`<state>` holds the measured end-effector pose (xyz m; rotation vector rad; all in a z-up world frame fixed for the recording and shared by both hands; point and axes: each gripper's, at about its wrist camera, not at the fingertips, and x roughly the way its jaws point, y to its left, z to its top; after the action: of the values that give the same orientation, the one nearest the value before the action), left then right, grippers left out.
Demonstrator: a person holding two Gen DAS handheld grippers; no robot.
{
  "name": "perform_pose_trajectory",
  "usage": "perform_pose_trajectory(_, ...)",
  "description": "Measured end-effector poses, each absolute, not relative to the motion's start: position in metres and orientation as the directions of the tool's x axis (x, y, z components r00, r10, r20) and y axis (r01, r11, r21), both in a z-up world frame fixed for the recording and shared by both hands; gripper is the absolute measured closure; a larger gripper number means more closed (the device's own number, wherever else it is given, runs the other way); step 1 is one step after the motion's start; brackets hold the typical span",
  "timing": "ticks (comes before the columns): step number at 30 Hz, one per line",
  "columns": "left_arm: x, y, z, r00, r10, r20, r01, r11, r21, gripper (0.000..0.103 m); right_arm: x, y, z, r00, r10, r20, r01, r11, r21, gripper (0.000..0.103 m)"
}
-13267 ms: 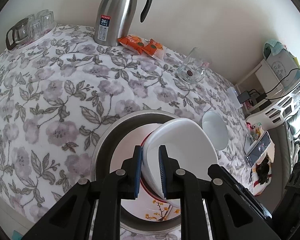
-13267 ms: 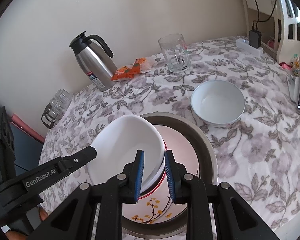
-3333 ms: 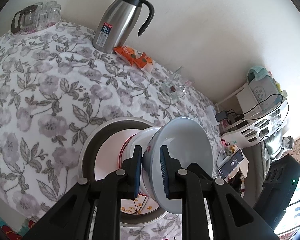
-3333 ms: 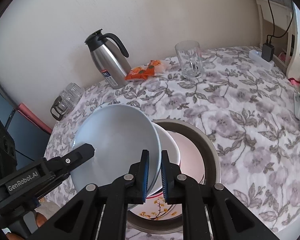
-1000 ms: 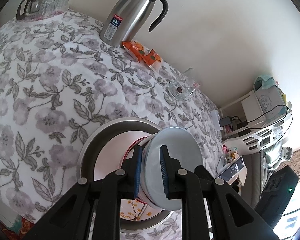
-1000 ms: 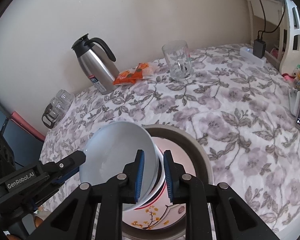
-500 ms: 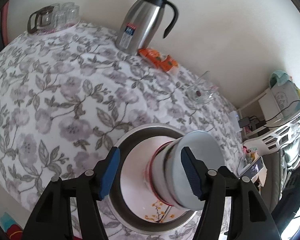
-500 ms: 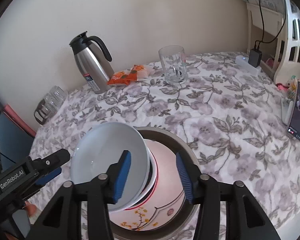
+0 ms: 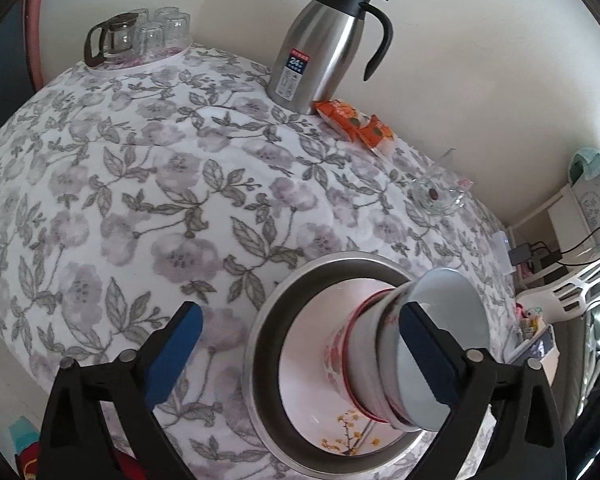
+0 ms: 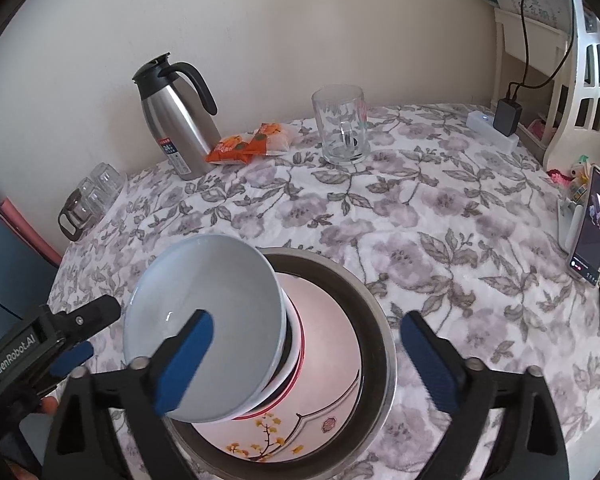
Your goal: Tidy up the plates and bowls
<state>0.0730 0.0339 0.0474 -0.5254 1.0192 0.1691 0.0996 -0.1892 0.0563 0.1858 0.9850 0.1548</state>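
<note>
Stacking looks finished: pale bowl (image 10: 204,320) nested atop the red-rimmed bowls (image 9: 364,352) on the flowered plate (image 10: 284,436) inside the steel basin (image 10: 376,320), low between both tongs. Left tongs (image 9: 300,356) and right tongs (image 10: 308,360) just spread wide, released, gripping nothing. No loose dishes in sight. Count of nested bowls hard to judge; plate mostly covered, basin cut off below.
</note>
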Motion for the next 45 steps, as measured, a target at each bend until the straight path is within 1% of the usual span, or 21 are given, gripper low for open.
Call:
perform_pose_trajectory(14, 0.068, 0.032, 0.049, 0.518, -0.049, -0.854, -0.378, 0.882, -0.28, 0.004, 0.095, -0.194, 0.056, 0.555, 0.21, -0.805, -0.045, 0.974, 0.223, 0.0)
perform_pose_trajectory(18, 0.061, 0.031, 0.057, 0.545, -0.022, -0.838, -0.365, 0.894, -0.261, 0.004, 0.088, -0.197, 0.059, 0.573, 0.221, -0.789, -0.046, 0.97, 0.238, 0.0)
perform_pose_trajectory(23, 0.051, 0.028, 0.061, 0.558, 0.032, -0.829, -0.354, 0.913, -0.203, 0.004, 0.076, -0.199, 0.061, 0.6, 0.238, -0.764, -0.059, 0.965, 0.254, 0.0)
perform_pose_trajectory(32, 0.032, 0.025, 0.061, 0.572, 0.04, -0.819, -0.334, 0.924, -0.189, 0.004, 0.049, -0.201, 0.062, 0.635, 0.247, -0.732, -0.082, 0.964, 0.254, 0.0)
perform_pose_trajectory(37, 0.022, 0.018, 0.057, 0.56, 0.038, -0.828, -0.309, 0.937, -0.166, 0.004, 0.036, -0.2, 0.056, 0.631, 0.235, -0.739, -0.088, 0.969, 0.232, 0.0)
perform_pose_trajectory(40, 0.017, 0.016, 0.05, 0.533, 0.052, -0.845, -0.318, 0.937, -0.143, 0.004, 0.03, -0.199, 0.048, 0.614, 0.226, -0.757, -0.094, 0.972, 0.214, 0.0)
perform_pose_trajectory(45, 0.009, 0.011, 0.038, 0.494, 0.042, -0.868, -0.304, 0.944, -0.127, 0.004, 0.022, -0.198, 0.037, 0.592, 0.209, -0.778, -0.095, 0.977, 0.19, 0.0)
